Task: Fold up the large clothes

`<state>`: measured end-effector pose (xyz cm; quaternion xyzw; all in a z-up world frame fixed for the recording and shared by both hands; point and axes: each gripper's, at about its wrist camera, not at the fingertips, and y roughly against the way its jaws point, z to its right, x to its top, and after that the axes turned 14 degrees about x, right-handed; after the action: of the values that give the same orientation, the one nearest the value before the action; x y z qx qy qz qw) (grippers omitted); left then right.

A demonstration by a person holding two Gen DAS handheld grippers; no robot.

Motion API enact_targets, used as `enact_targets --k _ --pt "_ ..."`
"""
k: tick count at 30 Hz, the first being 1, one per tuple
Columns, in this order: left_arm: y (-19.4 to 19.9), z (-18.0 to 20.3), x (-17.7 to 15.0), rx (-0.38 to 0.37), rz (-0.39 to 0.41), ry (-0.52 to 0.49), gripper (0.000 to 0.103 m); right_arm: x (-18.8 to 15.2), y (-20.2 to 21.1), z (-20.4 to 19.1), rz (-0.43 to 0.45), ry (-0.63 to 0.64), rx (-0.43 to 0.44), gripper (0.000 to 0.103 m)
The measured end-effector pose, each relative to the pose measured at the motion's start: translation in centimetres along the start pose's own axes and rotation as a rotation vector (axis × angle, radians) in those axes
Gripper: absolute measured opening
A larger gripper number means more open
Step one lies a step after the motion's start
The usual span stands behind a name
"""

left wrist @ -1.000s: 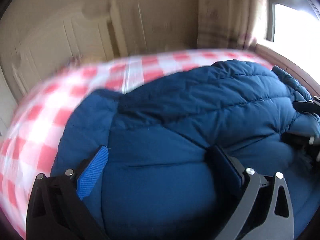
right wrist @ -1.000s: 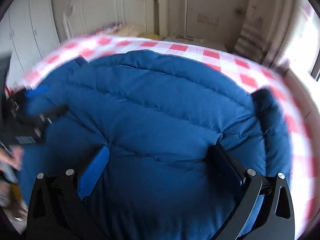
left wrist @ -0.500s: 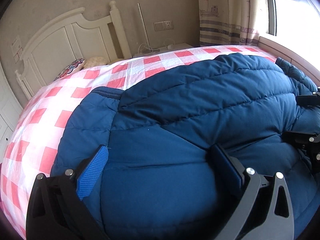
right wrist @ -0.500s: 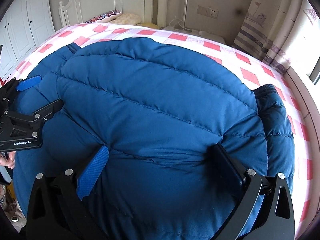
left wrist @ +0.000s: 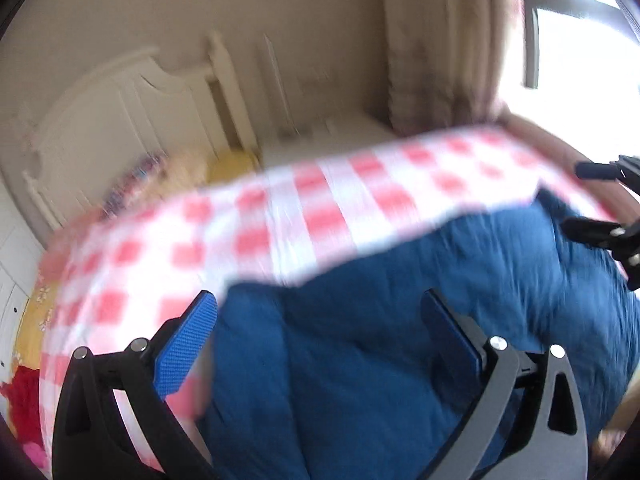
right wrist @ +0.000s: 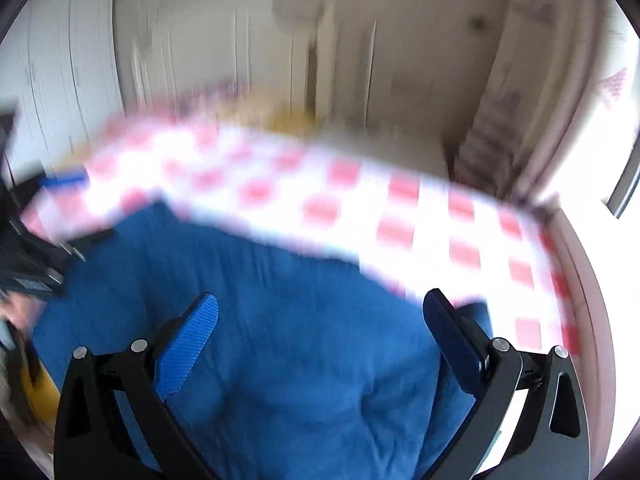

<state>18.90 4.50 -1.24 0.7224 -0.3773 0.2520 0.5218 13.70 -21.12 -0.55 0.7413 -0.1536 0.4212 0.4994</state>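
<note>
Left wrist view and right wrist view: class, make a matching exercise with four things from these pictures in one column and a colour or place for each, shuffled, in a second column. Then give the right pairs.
Things:
1. puffy quilted jacket
2. checked bed sheet
3. panelled headboard
4. bright window

Colour or place:
A. white, at the far end of the bed
B. dark blue, lying on the bed under both grippers
C. top right of the left wrist view, beside the curtain
D. red and white squares

Pairs: 1-B, 2-D, 3-A, 4-C
</note>
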Motion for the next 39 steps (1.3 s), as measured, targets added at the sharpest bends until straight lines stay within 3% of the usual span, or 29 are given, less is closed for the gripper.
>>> enact_targets --k 2,3,8,12,18,25,27,31,32,33,36,39 --pt "-1.1 -0.4 0.2 0.002 0.004 0.050 0.101 0.3 0.1 0.4 0.061 -0.019 0.013 0.098" --pt "-2.6 -0.2 0.0 -0.011 -0.033 0.065 0.101 0.1 -0.7 0.5 0.046 -0.022 0.022 0.098" --pt "-9.5 3.1 -1.7 0.025 -0.184 -0.052 0.101 -2.4 -7.8 1.0 -0.170 0.023 -0.023 0.098" --pt "-12.8 3.3 -3.0 -0.041 -0.283 -0.036 0.101 -4.2 -11.7 3.0 -0.304 -0.067 0.030 0.099" --pt "-14.3 2.0 -4.0 -0.152 -0.347 0.077 0.101 -5.0 -12.3 3.6 -0.293 -0.104 0.064 0.099" --pt "-14.3 2.6 -4.0 -0.132 -0.325 0.074 0.101 -4.9 -12.6 3.8 -0.285 -0.115 0.070 0.099" --pt "-14.4 2.8 -3.8 -0.127 -0.342 0.053 0.101 -4.8 -12.9 3.7 -0.313 -0.108 0.064 0.099" --pt "-14.8 2.9 -1.9 -0.112 -0.455 -0.078 0.101 -2.4 -13.2 3.4 -0.474 -0.060 0.040 0.098" --pt "-14.3 2.5 -1.1 -0.083 -0.439 -0.081 0.100 -1.7 -12.6 3.1 -0.453 -0.046 0.008 0.098" --pt "-13.2 1.7 -0.1 -0.071 -0.371 -0.054 0.101 -0.8 -11.5 2.7 -0.393 -0.021 -0.017 0.098" --pt "-11.8 0.7 1.4 -0.085 -0.237 0.014 0.101 0.8 -9.1 1.5 -0.189 0.014 0.057 0.096" --pt "-13.4 2.0 1.1 -0.050 -0.236 -0.013 0.101 0.1 -11.2 0.9 -0.219 0.029 0.049 0.080"
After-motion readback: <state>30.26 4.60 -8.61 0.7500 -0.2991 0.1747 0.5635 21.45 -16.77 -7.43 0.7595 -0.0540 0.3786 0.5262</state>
